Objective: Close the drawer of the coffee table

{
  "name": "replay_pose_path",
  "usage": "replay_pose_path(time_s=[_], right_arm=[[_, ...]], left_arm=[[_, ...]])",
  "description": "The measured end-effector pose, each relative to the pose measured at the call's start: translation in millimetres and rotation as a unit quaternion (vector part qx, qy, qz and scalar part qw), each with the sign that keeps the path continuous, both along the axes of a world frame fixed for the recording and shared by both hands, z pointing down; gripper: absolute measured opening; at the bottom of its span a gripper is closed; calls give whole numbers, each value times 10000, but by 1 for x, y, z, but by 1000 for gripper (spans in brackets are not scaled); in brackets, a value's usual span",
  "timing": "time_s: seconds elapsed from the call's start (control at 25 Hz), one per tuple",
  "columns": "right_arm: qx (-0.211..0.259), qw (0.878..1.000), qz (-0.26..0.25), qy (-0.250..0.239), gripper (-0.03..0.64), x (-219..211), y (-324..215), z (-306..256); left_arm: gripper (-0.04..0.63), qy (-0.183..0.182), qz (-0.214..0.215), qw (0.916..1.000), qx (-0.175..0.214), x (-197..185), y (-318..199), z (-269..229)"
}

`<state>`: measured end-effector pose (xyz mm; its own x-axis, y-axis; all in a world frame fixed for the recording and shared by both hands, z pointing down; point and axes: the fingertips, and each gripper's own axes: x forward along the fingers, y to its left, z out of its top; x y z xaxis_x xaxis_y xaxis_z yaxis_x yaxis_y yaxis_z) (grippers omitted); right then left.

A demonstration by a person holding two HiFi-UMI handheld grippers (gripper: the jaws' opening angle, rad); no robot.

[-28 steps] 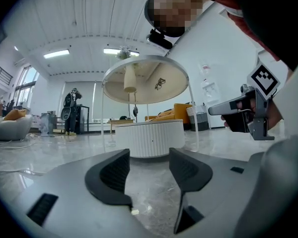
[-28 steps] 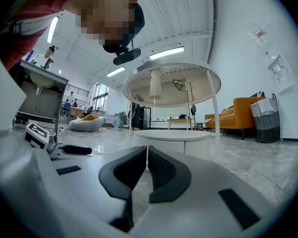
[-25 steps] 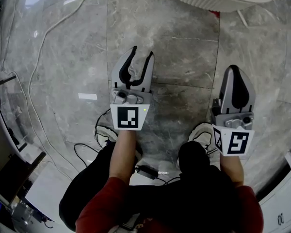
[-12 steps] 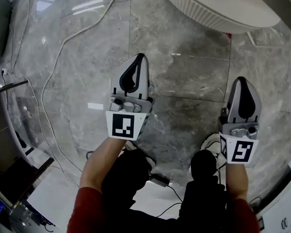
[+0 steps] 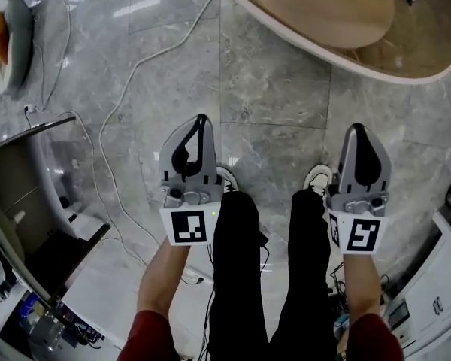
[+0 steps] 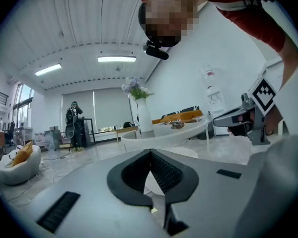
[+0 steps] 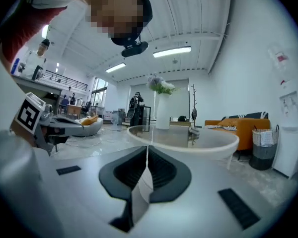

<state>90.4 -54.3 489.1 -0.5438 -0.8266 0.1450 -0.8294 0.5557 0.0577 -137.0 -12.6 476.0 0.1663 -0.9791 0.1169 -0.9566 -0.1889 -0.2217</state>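
The oval coffee table (image 5: 301, 50), with a white ribbed rim and a wood-toned top, lies at the top right of the head view, ahead of both grippers. No drawer shows in any view. My left gripper (image 5: 201, 120) is held out over the grey marble floor, shut and empty. My right gripper (image 5: 357, 130) is level with it, also shut on nothing. In the left gripper view the shut left gripper (image 6: 150, 152) points at the table (image 6: 164, 133). In the right gripper view the shut right gripper (image 7: 147, 148) points at the same table (image 7: 188, 139), which is well short of being touched.
White cables (image 5: 135, 74) trail over the floor to the left. A round cushion seat (image 5: 7, 21) sits at the far left, a glass and metal stand (image 5: 37, 149) below it. A white cabinet (image 5: 436, 292) is at the right. A tall vase (image 7: 161, 110), an orange sofa (image 7: 238, 125) and a bin (image 7: 263, 148) stand beyond.
The person has risen from a crouch, and both grippers came up with them. The left jaws went from open to shut. More of the table top is in view.
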Motion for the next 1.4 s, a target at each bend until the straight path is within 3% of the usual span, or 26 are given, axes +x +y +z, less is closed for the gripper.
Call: replay_pose_path(time_s=[0.24, 0.48, 0.6, 0.64, 0.72, 0.8, 1.12, 1.4], right_arm=[[-215, 9996, 185, -43, 26, 10, -7, -186], [-132, 9985, 341, -396, 26, 7, -3, -374], [-202, 9977, 325, -554, 26, 8, 16, -456], [-195, 9971, 295, -667, 26, 7, 19, -483], [-31, 9959, 151, -894, 26, -1, 22, -535], [282, 9948, -16, -979, 26, -7, 23, -581], [1303, 9873, 111, -906, 26, -5, 17, -673], [1526, 9844, 116, -871, 26, -12, 11, -679]], left_arm=[[14, 193, -135, 9997, -103, 23, 19, -200], [14, 265, -260, 9993, -73, 30, 25, -372], [14, 602, -358, 9941, -831, 37, 46, -421], [14, 762, -342, 9925, -898, 37, 48, -441], [14, 904, -284, 9929, -714, 35, 47, -485], [14, 794, -259, 9953, -487, 29, 46, -522], [14, 202, -620, 9972, 373, -11, 47, -612], [14, 42, -859, 9930, 815, -40, 48, -639]])
